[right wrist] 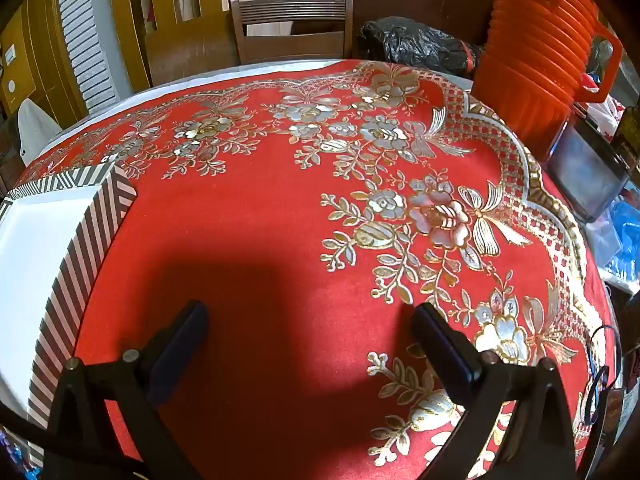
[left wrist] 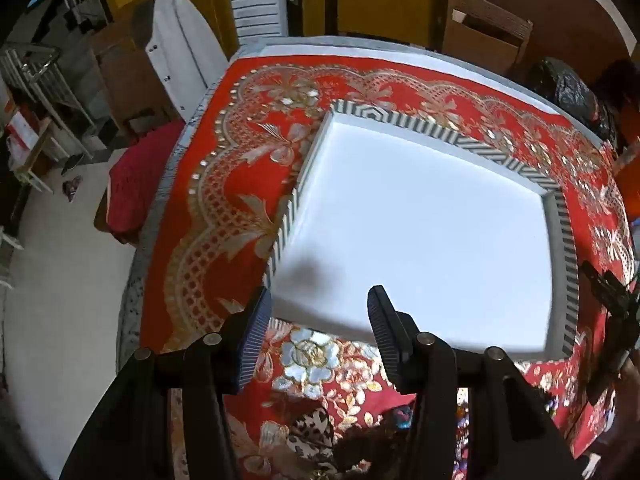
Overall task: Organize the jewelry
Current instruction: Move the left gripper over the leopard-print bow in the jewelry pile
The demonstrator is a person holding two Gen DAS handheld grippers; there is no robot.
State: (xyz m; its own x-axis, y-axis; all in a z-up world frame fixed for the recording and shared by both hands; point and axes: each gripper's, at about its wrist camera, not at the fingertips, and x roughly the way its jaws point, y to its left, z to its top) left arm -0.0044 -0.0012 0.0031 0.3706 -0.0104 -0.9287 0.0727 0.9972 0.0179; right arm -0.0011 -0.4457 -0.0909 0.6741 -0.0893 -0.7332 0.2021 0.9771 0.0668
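Note:
A shallow tray with a white inside and a black-and-white striped rim (left wrist: pixel 452 130) lies on the red and gold flowered tablecloth (left wrist: pixel 208 216); its inside shows nothing in it. My left gripper (left wrist: pixel 318 300) is open and empty, hovering over the tray's near left corner. In the right wrist view the tray's striped rim (right wrist: pixel 80 264) is at the far left. My right gripper (right wrist: pixel 310 314) is open and empty above bare red cloth (right wrist: pixel 260 208). A few small coloured items (left wrist: pixel 402 416) lie at the near table edge, partly hidden by my left gripper. The right gripper's dark frame (left wrist: pixel 612 300) shows at the tray's right side.
An orange ribbed container (right wrist: pixel 536 48) and a black plastic bag (right wrist: pixel 416 46) stand at the table's far right. A dark box (right wrist: pixel 588 168) and blue cords (right wrist: pixel 600 376) lie off the right edge. A wooden chair (right wrist: pixel 292 28) stands behind the table.

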